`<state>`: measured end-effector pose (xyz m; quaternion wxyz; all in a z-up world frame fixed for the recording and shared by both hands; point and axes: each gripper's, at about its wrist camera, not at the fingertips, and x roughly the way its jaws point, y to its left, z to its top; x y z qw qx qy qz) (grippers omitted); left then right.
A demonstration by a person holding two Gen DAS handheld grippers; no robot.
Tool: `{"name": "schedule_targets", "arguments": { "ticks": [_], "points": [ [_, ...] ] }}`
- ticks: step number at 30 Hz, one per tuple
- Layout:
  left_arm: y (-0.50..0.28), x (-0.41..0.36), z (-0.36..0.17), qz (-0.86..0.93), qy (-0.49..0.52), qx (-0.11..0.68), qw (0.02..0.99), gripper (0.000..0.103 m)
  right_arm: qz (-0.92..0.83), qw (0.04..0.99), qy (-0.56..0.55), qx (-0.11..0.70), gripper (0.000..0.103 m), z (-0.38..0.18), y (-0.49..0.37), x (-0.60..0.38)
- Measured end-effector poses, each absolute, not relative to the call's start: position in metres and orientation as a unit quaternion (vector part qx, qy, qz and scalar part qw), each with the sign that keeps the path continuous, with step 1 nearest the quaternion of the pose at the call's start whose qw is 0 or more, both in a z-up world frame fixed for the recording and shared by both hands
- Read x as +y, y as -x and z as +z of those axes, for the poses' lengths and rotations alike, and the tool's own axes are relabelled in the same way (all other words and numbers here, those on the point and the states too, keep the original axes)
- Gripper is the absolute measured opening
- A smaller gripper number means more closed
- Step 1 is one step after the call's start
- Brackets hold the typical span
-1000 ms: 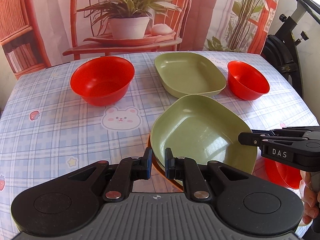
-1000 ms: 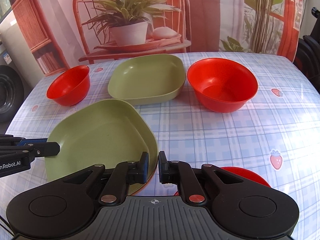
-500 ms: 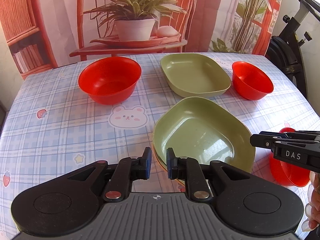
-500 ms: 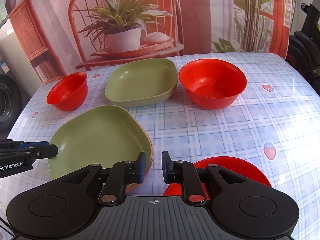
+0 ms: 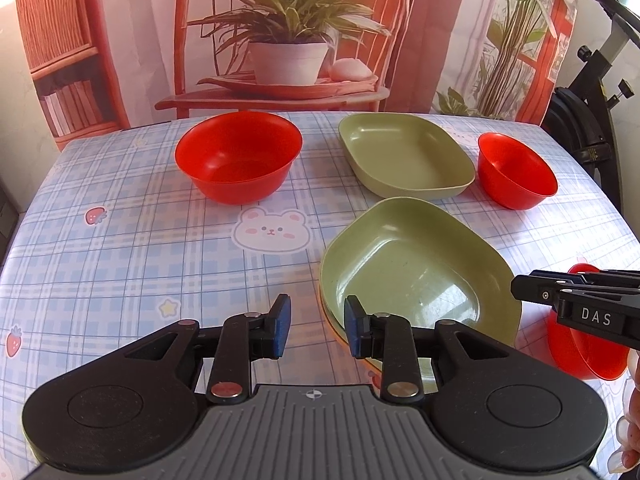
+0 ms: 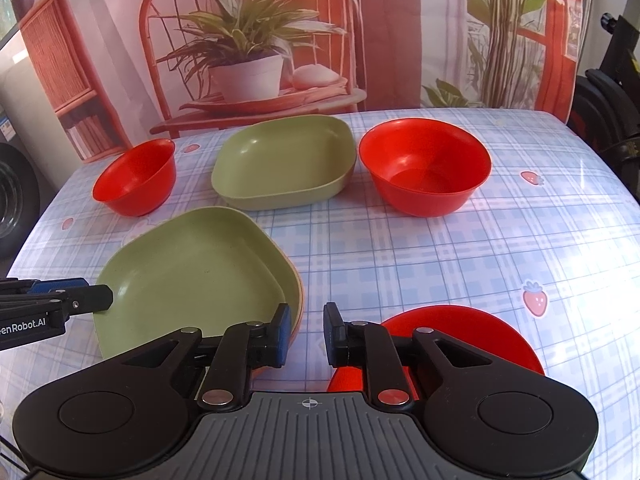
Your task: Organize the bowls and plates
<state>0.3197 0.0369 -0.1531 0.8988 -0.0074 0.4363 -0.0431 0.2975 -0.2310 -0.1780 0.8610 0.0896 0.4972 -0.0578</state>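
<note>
A shallow green plate lies near me, stacked on an orange plate whose rim shows beneath. A deeper green dish sits behind it. A large red bowl and a small red bowl flank the dish. Another red bowl sits near the right gripper. My left gripper is open and empty, just left of the near plate's edge. My right gripper is open and empty, between the plate and the near red bowl.
The table has a blue plaid cloth with bear and strawberry prints. A printed backdrop hangs behind it. An exercise bike stands at one side of the table.
Both grippers have opened from nearly shut and drawn back from the stacked green plate, which now lies free on the table.
</note>
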Motion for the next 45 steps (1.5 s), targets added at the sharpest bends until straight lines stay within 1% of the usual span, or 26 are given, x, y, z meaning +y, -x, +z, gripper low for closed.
{"name": "schedule_targets", "arguments": {
  "ticks": [7, 14, 25, 30, 39, 45],
  "points": [
    [-0.318, 0.041, -0.16, -0.046, 0.013, 0.443, 0.895, 0.032, -0.052, 0.856, -0.099, 0.504, 0.017, -0.184, -0.301, -0.23],
    [-0.311, 0.04, -0.149, -0.05, 0.002, 0.441, 0.896, 0.032, -0.053, 0.858, -0.108, 0.499, 0.017, -0.175, -0.3, -0.231],
    [-0.3, 0.063, -0.133, -0.051, 0.075, 0.421, 0.902, 0.032, -0.071, 0.876, -0.128, 0.46, 0.017, -0.145, -0.291, -0.244],
    [-0.304, 0.068, -0.12, -0.05, 0.062, 0.408, 0.91, 0.032, -0.076, 0.88, -0.133, 0.449, 0.017, -0.137, -0.292, -0.249],
    [-0.33, 0.064, -0.079, -0.066, 0.021, 0.363, 0.929, 0.032, -0.091, 0.884, -0.136, 0.438, 0.017, -0.129, -0.3, -0.263],
    [-0.355, 0.056, -0.063, -0.072, 0.02, 0.342, 0.937, 0.032, -0.096, 0.891, -0.132, 0.424, 0.017, -0.12, -0.314, -0.271]
  ]
}}
